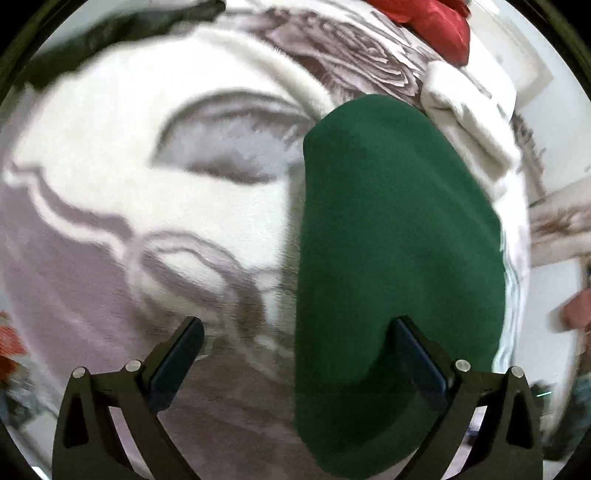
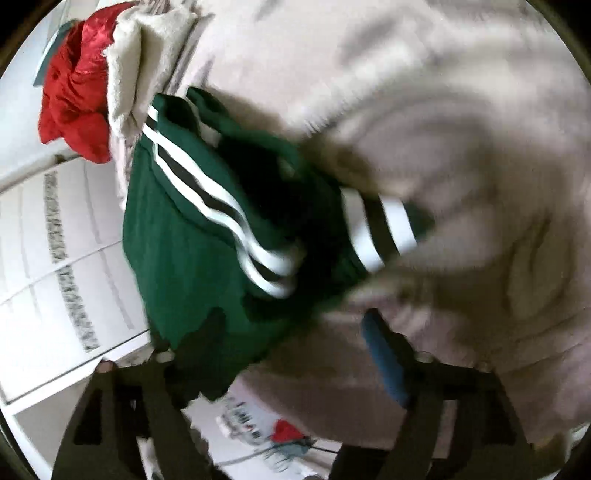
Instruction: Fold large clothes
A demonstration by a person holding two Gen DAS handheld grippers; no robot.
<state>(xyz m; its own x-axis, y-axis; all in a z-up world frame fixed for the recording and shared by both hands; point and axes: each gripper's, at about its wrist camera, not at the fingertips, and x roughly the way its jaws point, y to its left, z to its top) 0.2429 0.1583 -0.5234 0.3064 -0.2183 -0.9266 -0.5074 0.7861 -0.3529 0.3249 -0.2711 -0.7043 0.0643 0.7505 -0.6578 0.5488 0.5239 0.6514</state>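
Note:
A dark green garment [image 1: 399,240] lies smooth on the white and mauve patterned blanket [image 1: 147,147]. My left gripper [image 1: 297,332] hangs over it, pointing steeply down, open wide. Its right finger [image 1: 413,354] is over the green cloth and its left finger over the bare blanket. In the blurred right wrist view the same green garment [image 2: 184,240] is bunched near the bed's edge, showing white and black stripes [image 2: 236,221]. My right gripper [image 2: 291,336] stands open, with the cloth's lower edge by its left finger; nothing is pinched.
A crumpled red cloth [image 1: 439,26] [image 2: 74,99] and a folded white cloth [image 1: 469,110] [image 2: 147,55] lie at the blanket's far side. A dark garment [image 1: 110,37] sits at the upper left. White tiled floor [image 2: 55,258] shows beyond the bed's edge.

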